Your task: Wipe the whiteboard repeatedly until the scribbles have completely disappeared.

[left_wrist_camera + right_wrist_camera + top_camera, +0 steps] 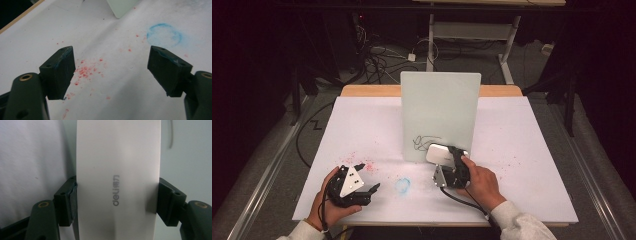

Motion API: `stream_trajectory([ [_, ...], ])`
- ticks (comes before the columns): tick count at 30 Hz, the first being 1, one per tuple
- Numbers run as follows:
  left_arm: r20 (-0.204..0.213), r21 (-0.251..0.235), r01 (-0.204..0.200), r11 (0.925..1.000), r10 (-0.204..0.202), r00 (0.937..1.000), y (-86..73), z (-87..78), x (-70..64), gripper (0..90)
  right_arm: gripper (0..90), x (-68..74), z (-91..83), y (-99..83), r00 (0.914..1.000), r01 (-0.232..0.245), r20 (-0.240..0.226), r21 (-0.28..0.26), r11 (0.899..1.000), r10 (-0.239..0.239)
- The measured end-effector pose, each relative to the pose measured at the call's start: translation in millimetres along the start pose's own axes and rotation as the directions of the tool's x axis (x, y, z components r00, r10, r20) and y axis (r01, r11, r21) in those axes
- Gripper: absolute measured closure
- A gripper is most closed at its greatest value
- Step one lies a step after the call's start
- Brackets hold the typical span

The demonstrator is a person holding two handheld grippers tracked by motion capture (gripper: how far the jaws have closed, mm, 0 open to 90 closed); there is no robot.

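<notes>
Here the right tool (446,159) is clamped on a white eraser (438,153), its jaws pressing the two long sides, as the right gripper view shows with the eraser (117,180) running straight away from the camera and the "deli" print along that axis. The eraser's far end sits against the lower part of the upright whiteboard (439,100), just at 3 o'clock of the black scribble (424,141). The coming wipe likely turns on that: the marks lie toward 9 o'clock of the eraser, touching or nearly so, and the eraser's long axis points into the board. The left tool (368,176) rests low on the table (522,145) with jaws spread wide and empty, well apart at 8 o'clock of the board, near red specks (86,71) and a blue ring (163,35)
</notes>
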State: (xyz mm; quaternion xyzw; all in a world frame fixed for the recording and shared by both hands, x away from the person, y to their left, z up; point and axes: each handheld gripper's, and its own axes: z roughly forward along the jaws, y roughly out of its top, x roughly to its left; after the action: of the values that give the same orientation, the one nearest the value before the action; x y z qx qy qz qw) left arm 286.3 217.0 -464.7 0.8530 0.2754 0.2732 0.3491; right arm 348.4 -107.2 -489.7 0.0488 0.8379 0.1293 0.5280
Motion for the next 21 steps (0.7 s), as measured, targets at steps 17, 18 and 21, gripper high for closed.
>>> stream_trajectory([
  [17,-0.001,-0.009,0.005,0.9999,-0.005,1.0,-0.3,-1.7,0.2,21.5,31.0,-27.5,1.7,20.0,0.9822,-0.174,0.062,-0.054,0.983,0.177],
  [18,0.001,-0.009,0.004,1.0,-0.004,1.0,0.0,-1.0,0.1,21.5,31.0,-23.7,3.6,25.9,0.9857,-0.154,0.061,-0.059,0.986,0.157],
  [21,0.005,-0.008,0.002,1.0,-0.002,1.0,0.2,0.4,0.3,21.5,31.0,-11.6,7.3,41.2,0.9934,-0.104,0.044,-0.049,0.993,0.106],
])
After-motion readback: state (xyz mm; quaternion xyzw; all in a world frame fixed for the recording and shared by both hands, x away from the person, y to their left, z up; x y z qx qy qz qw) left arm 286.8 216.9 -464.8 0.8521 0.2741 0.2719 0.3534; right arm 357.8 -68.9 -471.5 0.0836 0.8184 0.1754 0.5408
